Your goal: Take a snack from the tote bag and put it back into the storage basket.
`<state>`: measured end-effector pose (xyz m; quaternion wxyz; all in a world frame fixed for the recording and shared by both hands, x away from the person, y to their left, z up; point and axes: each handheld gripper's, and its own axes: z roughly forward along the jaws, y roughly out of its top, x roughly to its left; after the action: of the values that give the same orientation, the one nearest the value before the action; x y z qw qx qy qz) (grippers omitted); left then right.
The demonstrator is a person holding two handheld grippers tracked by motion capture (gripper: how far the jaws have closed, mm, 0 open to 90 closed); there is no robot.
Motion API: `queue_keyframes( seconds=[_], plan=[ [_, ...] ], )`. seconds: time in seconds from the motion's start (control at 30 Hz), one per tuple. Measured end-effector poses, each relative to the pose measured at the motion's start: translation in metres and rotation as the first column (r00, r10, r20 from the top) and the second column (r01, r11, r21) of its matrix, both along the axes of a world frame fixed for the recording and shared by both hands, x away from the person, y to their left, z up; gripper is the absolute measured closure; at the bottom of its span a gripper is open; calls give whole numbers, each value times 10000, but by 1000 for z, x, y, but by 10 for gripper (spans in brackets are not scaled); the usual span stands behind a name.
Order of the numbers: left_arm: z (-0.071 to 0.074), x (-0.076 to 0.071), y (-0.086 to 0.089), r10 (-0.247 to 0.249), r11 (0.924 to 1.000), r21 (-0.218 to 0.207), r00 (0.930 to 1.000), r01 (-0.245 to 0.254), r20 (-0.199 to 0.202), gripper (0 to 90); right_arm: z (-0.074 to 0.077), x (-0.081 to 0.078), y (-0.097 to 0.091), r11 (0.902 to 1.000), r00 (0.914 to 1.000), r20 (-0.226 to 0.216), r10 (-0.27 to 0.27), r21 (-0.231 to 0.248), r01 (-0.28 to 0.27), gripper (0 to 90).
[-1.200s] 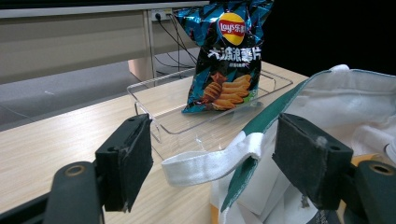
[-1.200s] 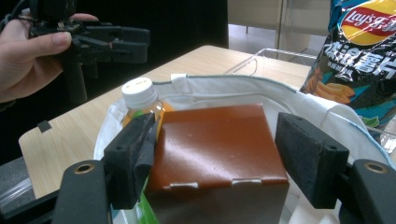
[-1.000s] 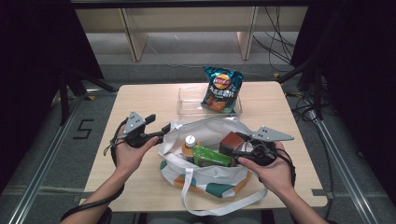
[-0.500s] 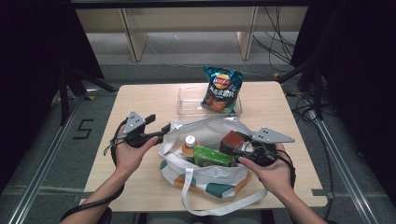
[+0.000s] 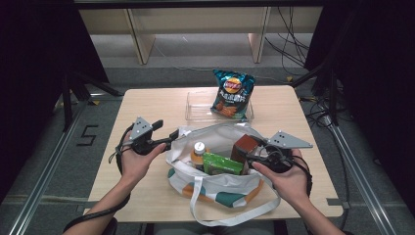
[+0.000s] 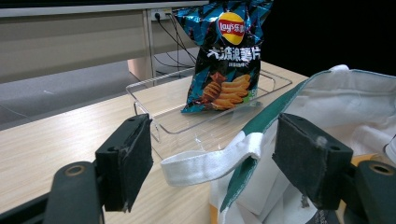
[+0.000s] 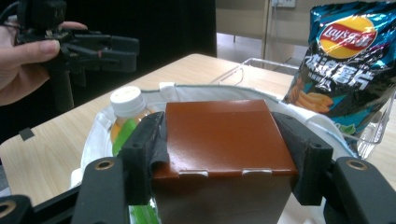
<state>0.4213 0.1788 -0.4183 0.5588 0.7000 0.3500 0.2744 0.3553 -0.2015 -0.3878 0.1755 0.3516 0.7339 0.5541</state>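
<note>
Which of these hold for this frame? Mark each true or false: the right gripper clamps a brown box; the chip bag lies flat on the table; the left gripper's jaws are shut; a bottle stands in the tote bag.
1. The right gripper clamps a brown box: true.
2. The chip bag lies flat on the table: false, it stands in the clear tray.
3. The left gripper is shut: false, its jaws stand open around the bag strap.
4. A bottle stands in the tote bag: true.
</note>
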Motion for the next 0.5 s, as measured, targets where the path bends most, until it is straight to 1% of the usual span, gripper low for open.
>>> queue_keyframes(
  seconds=[0.03,0.07,0.1,0.13,0.2,0.23,0.27,0.3,0.33,0.37,0.4,0.43,0.5],
  plan=[
    [0,0,0,0,10000,0,10000,0,0,269,1,2,-1,9999,9996,256,69,-75,-67,391],
    [0,0,0,27,10000,-11,10000,-27,-24,270,3,1,-2,10000,9999,156,11,-49,-10,391],
    [0,0,0,34,10000,7,10000,-34,-32,270,4,1,-2,10000,9998,187,-50,-31,51,391],
    [0,0,0,27,10000,31,10000,-26,-35,270,5,0,-2,9999,9999,100,-67,143,66,392],
    [1,0,1,31,10000,45,10000,-31,-30,269,6,0,-2,9999,9999,73,-92,89,91,392],
    [1,0,1,31,10000,59,10000,-31,-25,270,7,1,-2,9999,9997,215,-79,87,77,392],
    [1,0,1,29,10000,63,10000,-29,-27,270,9,1,-3,9999,9996,258,-85,95,83,392],
    [1,0,1,28,10000,59,10000,-27,-27,270,9,1,-3,9999,9996,258,-85,95,83,392],
    [1,0,1,23,10000,82,10000,-23,-5,270,11,0,-3,9996,9997,171,-201,223,197,392],
    [1,0,1,24,10000,80,10000,-24,-9,270,12,1,-4,9998,9993,335,-170,113,166,393],
    [1,0,1,28,10000,65,10000,-28,-17,270,13,1,-3,9995,9996,200,-221,233,216,393],
    [1,0,1,26,10000,66,10000,-26,-9,270,14,2,-4,9996,9993,314,-196,225,189,393],
    [1,0,1,30,10000,68,10000,-30,-13,270,16,2,-4,9994,9992,292,-265,231,259,393]
  ],
)
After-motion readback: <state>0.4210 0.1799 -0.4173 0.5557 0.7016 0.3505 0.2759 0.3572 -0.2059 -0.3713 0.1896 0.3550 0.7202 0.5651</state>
